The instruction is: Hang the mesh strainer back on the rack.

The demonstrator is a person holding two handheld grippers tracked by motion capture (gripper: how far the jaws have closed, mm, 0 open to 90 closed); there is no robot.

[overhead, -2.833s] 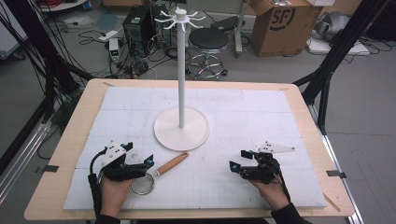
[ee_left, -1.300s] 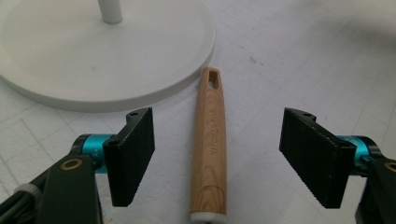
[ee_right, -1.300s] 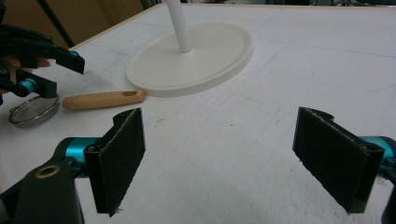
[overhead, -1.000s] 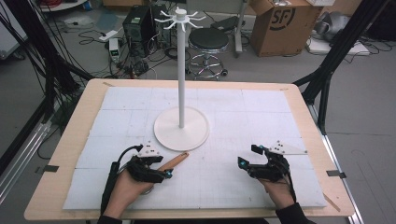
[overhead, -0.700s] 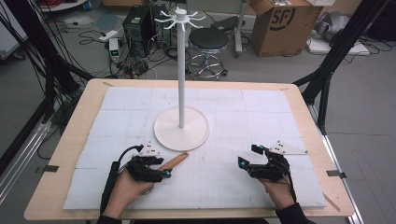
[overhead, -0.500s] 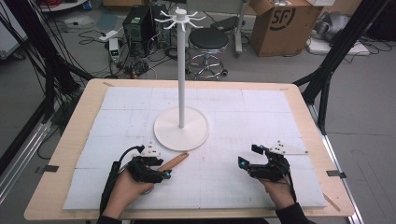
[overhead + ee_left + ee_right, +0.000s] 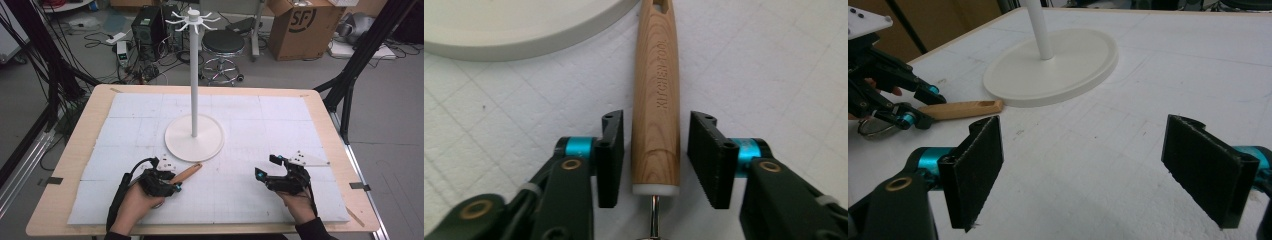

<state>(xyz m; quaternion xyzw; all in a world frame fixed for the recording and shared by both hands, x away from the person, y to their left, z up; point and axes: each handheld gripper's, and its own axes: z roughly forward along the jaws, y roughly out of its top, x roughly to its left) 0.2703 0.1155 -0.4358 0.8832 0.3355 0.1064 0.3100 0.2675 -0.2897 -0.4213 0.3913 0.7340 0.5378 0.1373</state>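
At the lower left of the high view, my left claw (image 7: 172, 184) sits low on the white mat (image 7: 280, 125), straddling the wooden handle (image 7: 187, 173) of a kitchen tool that lies flat, its far end nearly at the round base of the white hanging stand (image 7: 194, 137). Compared with a moment ago, the jaws have just been closing around that handle. In the left gripper view the handle (image 7: 656, 100) runs up the middle of the frame between the two black pads (image 7: 612, 155), with a narrow gap on each side, so I am not yet gripping. A metal stem leaves the handle's near end. The grasp looks nearly made. My right claw (image 7: 267, 167), lower right, rests released and empty.
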